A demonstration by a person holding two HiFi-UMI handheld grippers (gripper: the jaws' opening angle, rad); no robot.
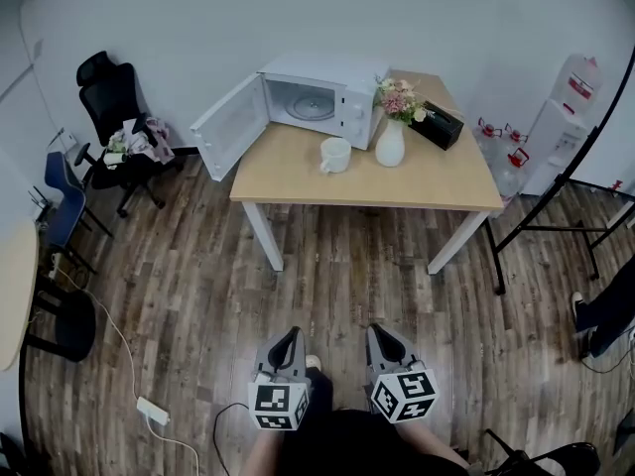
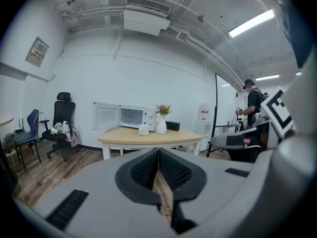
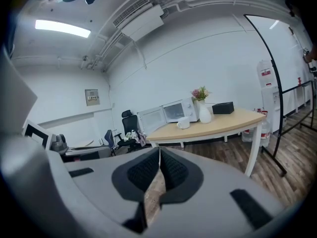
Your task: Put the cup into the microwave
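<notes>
Left tool (image 1: 288,335), right tool (image 1: 382,332) both closed, empty; cup (image 1: 335,155) far ahead on table (image 1: 437,178), before open microwave (image 1: 355,107).

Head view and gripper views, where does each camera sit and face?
Head view: on the head, looking down at light wooden table; left claw and right claw show.
Left gripper view: on left claw, over shut jaws, toward the table.
Right gripper view: same, on right claw.
All share the white handled cup by the open white microwave.
</notes>
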